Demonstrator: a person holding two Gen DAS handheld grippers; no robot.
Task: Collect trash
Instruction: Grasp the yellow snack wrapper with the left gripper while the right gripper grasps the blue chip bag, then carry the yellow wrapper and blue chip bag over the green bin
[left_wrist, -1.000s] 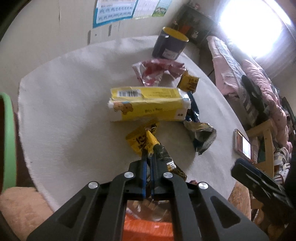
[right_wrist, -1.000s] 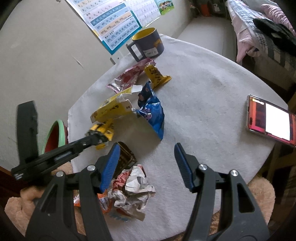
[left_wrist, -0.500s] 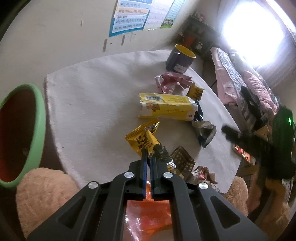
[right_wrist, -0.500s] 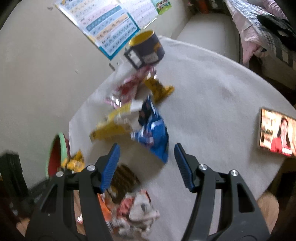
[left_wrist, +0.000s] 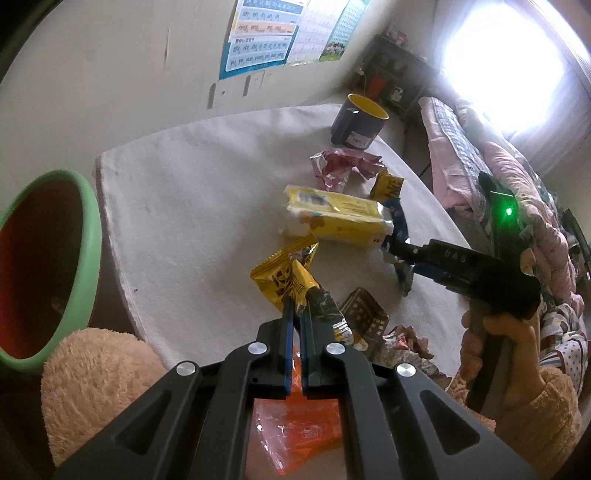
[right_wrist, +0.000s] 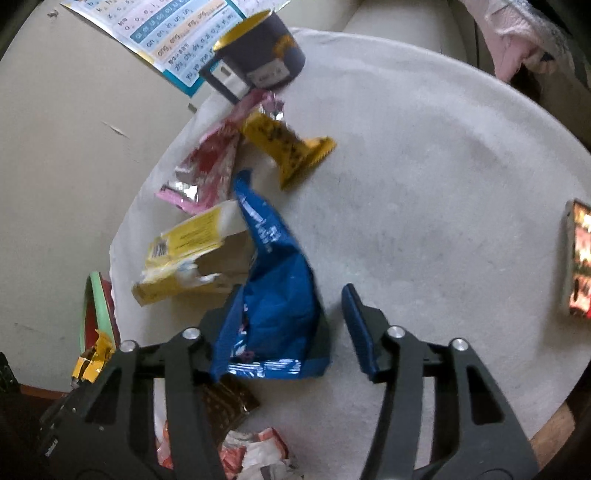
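- The left gripper is pinching a crinkled yellow foil snack wrapper tight, carrying it above the table's near edge, with the green-rimmed red bin off to its side.
- The right gripper is closing around a crumpled blue foil snack bag lying on the white cloth-covered table; its jaws are half open, one finger hidden behind the bag, contact unclear.
- Next, probably: squeezing shut on the bag, then moving both pieces to the bin.

Black tongs, blue pads, silver screws; fuzzy tan sleeve; green indicator light on right unit.
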